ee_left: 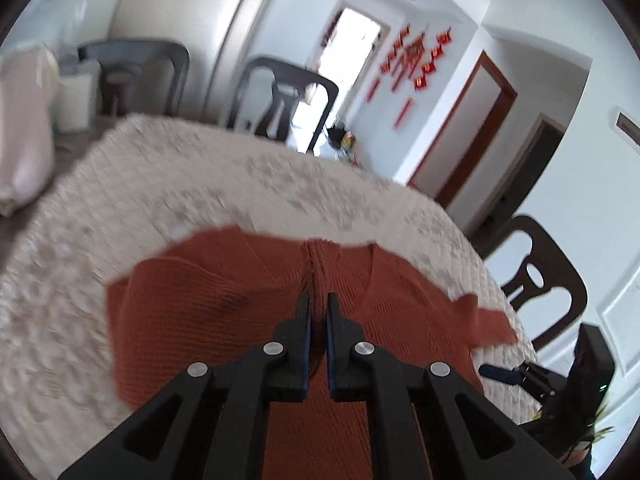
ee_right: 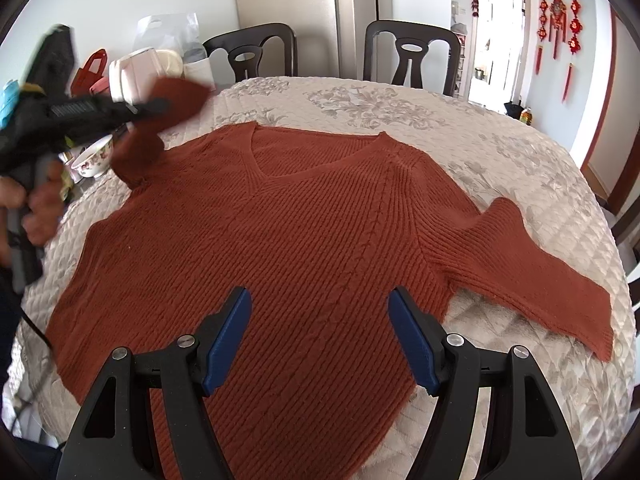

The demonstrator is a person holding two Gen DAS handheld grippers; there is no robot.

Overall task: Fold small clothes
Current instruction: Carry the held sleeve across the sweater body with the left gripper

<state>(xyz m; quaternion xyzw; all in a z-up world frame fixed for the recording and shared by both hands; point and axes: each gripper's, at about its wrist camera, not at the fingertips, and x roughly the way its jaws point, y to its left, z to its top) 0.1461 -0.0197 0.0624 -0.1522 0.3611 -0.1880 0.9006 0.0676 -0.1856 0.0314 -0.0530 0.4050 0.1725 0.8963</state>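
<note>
Blue-padded fingers of the right gripper were seen spread wide at 6 o'clock, hovering over the lower body of the rust-red sweater, nothing between them. At 9 o'clock in the right wrist view the left gripper was found clamped tight on the sweater's left sleeve, lifted clear of the quilted tablecloth and carried inward. The sweater was laid face up, V-neck toward 12 o'clock, body flat on the table; its other sleeve was still stretched out toward 3 o'clock. Folding was judged barely started: one sleeve in mid-fold, the second sleeve and the body folds left to do. Farther off, a floral bowl, two dark chairs and red hanging ornaments were noted. No legible writing or brand was found.
</note>
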